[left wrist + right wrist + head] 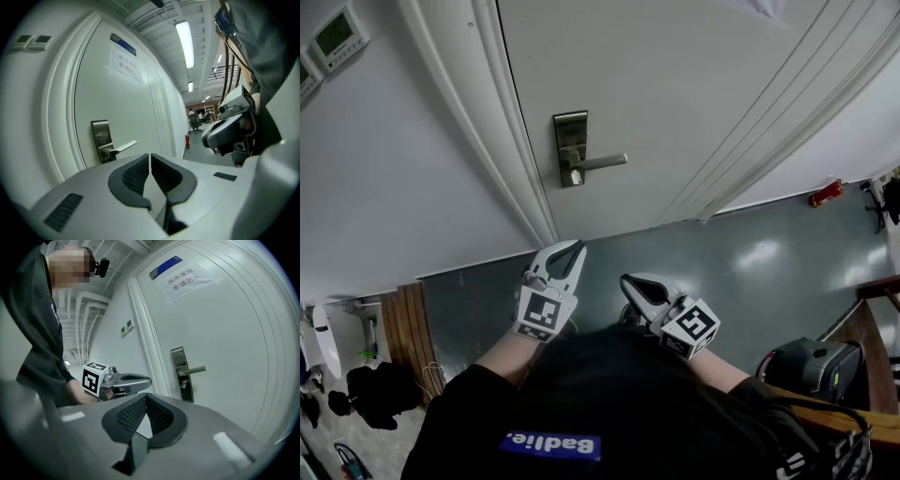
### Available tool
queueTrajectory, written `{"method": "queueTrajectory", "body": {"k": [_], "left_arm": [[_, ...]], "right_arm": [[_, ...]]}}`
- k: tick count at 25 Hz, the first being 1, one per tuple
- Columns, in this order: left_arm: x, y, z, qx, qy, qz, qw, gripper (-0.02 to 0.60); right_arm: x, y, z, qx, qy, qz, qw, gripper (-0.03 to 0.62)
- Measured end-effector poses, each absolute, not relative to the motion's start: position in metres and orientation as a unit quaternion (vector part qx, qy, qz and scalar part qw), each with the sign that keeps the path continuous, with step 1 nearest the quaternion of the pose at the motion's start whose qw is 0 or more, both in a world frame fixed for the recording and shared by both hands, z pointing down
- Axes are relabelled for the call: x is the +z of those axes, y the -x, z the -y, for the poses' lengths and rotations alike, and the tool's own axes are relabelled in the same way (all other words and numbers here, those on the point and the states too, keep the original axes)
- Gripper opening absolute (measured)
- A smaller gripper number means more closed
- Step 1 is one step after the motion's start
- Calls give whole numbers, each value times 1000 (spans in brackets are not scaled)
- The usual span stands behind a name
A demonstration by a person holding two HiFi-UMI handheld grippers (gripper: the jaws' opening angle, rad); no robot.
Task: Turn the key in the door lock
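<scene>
A white door (694,94) carries a steel lock plate (570,148) with a lever handle (602,162) pointing right. Under the lever a small metal piece (183,385) sticks out of the plate; I cannot tell whether it is a key. My left gripper (574,248) is shut and empty, below the plate and apart from it, pointing at the door. In the left gripper view its pads meet at the tip (149,155), with the plate (101,140) ahead to the left. My right gripper (630,281) is beside it, further from the door, also shut with nothing in it (146,396).
The door frame (502,141) runs left of the lock. Wall control panels (337,36) sit at the upper left. A red fire extinguisher (825,194) lies by the wall at the right. Wooden furniture (872,319) stands at the right edge. A paper notice (187,281) hangs on the door.
</scene>
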State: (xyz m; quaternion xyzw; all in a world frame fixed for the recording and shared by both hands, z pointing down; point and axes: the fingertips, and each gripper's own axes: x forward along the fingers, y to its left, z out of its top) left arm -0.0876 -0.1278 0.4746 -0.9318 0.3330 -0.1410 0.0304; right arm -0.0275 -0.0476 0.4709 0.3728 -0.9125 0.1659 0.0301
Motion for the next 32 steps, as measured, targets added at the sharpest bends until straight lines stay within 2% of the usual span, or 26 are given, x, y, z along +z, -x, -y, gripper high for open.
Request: {"method": "queueTrajectory", "body": {"k": [8, 11, 32], "left_arm": [[487, 68, 163, -184, 912, -365, 38, 9], [492, 59, 176, -206, 907, -364, 52, 49], [568, 57, 286, -430, 791, -389, 194, 150]], "right_arm": [[469, -2, 72, 164, -344, 924, 25, 2], [472, -10, 78, 166, -333, 928, 24, 2], [497, -48, 78, 196, -330, 922, 51, 2]]}}
